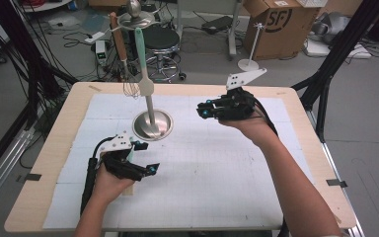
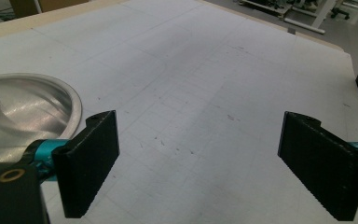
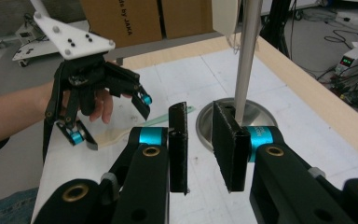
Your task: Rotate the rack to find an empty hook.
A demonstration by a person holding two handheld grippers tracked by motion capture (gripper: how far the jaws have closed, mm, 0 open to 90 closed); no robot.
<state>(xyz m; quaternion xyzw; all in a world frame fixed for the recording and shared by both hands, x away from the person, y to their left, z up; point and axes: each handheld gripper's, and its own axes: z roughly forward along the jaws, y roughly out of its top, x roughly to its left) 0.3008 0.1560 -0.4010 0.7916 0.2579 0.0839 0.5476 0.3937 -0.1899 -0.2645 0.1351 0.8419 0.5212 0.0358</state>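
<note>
While the right tongs (image 3: 199, 149) hang above the white-covered worktop (image 1: 217, 163) with their black jaws drawn to a narrow, empty gap, the left tongs (image 2: 198, 163) rest low over the cloth, jaws spread wide around nothing. Just beside the left tongs lies a spatula with a pale green handle and cream blade (image 3: 126, 133). Beyond it stands a shiny round metal stand base (image 1: 151, 124) whose pole carries a mint-handled spatula (image 1: 143, 64) and a wooden-handled whisk (image 1: 123, 54).
</note>
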